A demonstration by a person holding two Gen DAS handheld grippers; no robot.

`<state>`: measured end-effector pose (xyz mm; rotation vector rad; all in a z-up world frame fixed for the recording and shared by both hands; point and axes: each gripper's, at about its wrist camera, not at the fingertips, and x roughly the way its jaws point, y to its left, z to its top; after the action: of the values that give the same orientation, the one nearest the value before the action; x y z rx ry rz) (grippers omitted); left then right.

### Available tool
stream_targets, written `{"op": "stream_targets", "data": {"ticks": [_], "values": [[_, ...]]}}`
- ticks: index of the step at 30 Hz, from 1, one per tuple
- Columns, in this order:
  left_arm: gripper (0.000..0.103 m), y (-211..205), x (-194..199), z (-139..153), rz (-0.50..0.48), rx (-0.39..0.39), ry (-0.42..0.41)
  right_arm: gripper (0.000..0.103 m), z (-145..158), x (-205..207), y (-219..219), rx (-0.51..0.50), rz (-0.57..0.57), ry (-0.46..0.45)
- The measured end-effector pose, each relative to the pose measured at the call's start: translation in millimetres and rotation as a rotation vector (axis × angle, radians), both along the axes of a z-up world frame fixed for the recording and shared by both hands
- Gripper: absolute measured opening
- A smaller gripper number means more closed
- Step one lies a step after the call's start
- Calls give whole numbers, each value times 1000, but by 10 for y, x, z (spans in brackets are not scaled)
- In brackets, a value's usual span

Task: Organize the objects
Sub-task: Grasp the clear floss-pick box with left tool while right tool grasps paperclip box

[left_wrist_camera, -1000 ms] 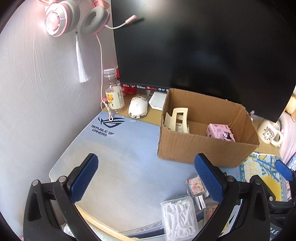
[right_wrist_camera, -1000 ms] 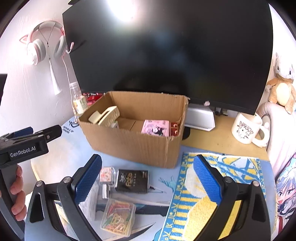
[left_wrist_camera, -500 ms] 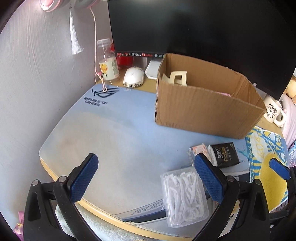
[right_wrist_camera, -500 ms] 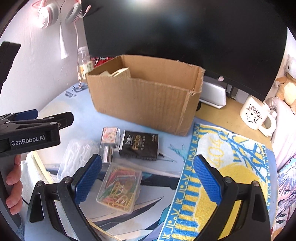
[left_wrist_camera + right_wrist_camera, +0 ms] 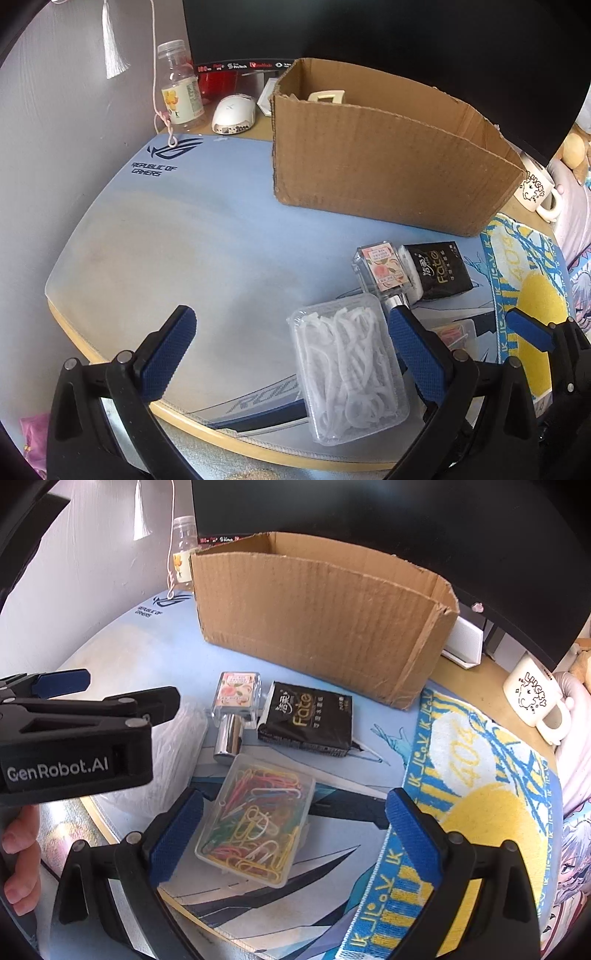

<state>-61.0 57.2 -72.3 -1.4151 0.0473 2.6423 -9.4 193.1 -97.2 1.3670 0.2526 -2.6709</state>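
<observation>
Though partly hidden, paperclip box between gaping right claw pads; left claw likewise gaping.

Left gripper: jaws spread wide, blue pads facing each other, nothing between them gripped; tilted downward over the desk. From the right wrist view its black body sits at the left edge, held by the person's left hand, fingers curled around the handle. Right gripper: jaws also spread wide, angled downward, holding nothing.
</observation>
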Motion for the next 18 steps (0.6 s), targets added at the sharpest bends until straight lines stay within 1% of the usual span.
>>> {"op": "stream_targets", "data": {"ticks": [3,7,10,13,15,16,18], "values": [[103,78,-21,-67,-27,-27,-27,103,-56,-20,6,3,-4,-23],[103,161,-3,-97,-67,-45,-30,103,-134,-56,1,-7,3,-63],[103,242,12,-158,-81,-85,-44,103,-184,-69,15,-25,9,-74],[103,305,29,-226,-69,-156,-45,103,-213,-92,75,-68,7,-92],[103,324,19,-261,-49,-210,-42,103,-225,-78,71,-61,4,-80],[103,323,20,-248,-47,-211,-31,103,-228,-67,69,-63,0,-72],[103,304,0,-237,-47,-208,-38,103,-231,-48,43,-65,8,-62]]}}
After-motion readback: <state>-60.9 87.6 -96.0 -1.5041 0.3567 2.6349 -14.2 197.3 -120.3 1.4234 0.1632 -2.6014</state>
